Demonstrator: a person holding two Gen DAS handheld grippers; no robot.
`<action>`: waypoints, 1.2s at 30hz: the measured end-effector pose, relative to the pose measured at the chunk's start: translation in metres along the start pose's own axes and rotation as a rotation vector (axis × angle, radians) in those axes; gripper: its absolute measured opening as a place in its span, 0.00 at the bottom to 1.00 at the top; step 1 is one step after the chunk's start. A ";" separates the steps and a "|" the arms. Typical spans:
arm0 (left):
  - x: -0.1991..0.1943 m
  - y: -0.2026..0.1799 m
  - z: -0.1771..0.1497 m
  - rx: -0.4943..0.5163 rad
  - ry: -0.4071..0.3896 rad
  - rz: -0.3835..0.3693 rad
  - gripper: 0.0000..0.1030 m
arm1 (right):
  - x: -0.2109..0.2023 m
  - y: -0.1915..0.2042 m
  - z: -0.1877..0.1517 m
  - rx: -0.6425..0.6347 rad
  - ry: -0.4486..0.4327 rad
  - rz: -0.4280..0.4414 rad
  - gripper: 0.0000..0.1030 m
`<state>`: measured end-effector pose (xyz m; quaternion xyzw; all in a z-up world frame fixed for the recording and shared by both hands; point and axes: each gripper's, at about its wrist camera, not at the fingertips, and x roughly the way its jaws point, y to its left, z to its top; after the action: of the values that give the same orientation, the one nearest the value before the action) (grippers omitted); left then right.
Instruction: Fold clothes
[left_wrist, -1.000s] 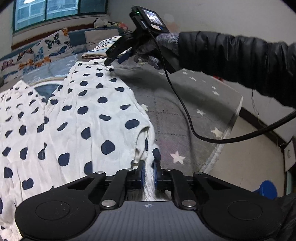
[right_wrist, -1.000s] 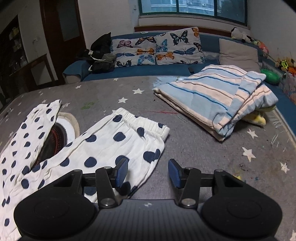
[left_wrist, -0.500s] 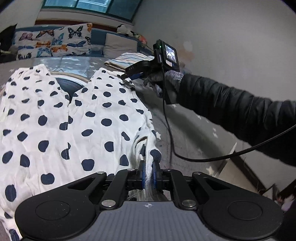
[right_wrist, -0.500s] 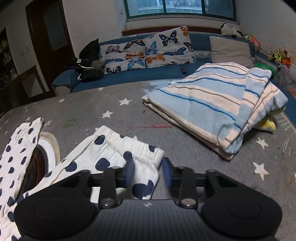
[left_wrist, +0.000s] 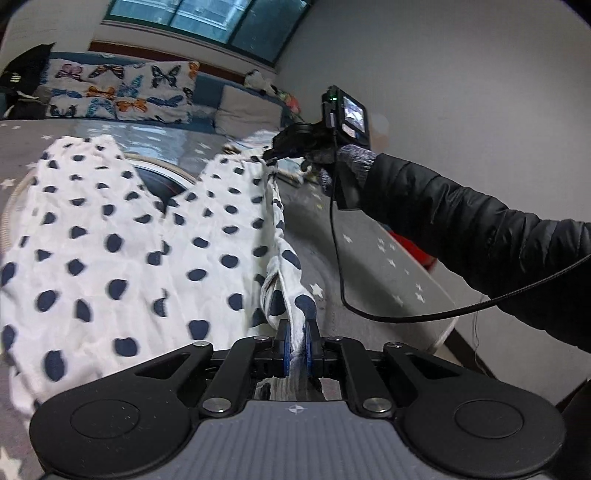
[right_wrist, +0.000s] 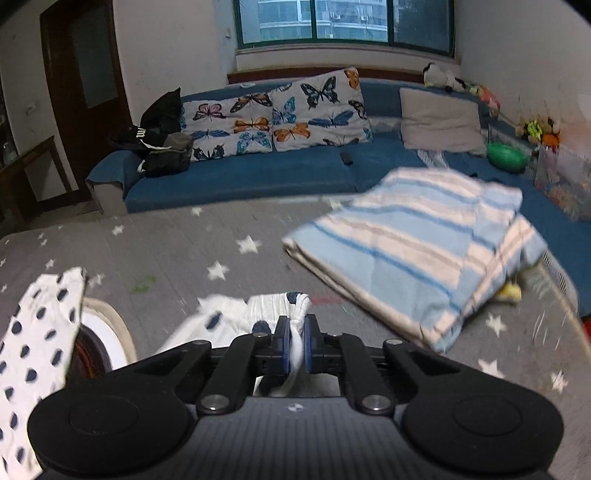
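the white trousers with dark blue dots (left_wrist: 122, 236) lie spread on a grey star-patterned cover (left_wrist: 373, 240), both legs reaching away toward the sofa, with a round white-rimmed object (left_wrist: 162, 177) showing in the gap between them. one long edge of the trousers is lifted off the cover and stretched between the two grippers. the left gripper (left_wrist: 295, 349) has its blue pads pressed together on a bunch of the dotted cloth at the near end of that edge. the right gripper (right_wrist: 294, 349) is likewise clamped tight on white fabric at the far end; in the left wrist view it shows as a black tool in a gloved hand (left_wrist: 325, 155), with a dark padded sleeve (left_wrist: 480, 236) behind it and a black cable (left_wrist: 406, 314) hanging from it. on the cover beyond the trousers lies a folded blue and white striped blanket (right_wrist: 417, 251). behind it runs a blue sofa (right_wrist: 258, 173) with butterfly cushions (right_wrist: 273, 118) under a window (right_wrist: 343, 18).
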<state>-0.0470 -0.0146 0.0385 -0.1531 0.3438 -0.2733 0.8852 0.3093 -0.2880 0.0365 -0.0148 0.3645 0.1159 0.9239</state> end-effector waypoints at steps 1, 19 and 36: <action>-0.006 0.003 -0.001 -0.013 -0.013 0.004 0.08 | -0.002 0.005 0.004 -0.002 -0.004 0.000 0.07; -0.097 0.071 -0.024 -0.251 -0.221 0.108 0.08 | 0.029 0.203 0.063 -0.115 -0.045 0.126 0.06; -0.117 0.098 -0.045 -0.396 -0.235 0.200 0.08 | 0.095 0.319 0.040 -0.162 0.038 0.265 0.06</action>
<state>-0.1131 0.1294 0.0226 -0.3196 0.2987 -0.0919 0.8945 0.3317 0.0463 0.0201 -0.0431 0.3700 0.2656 0.8892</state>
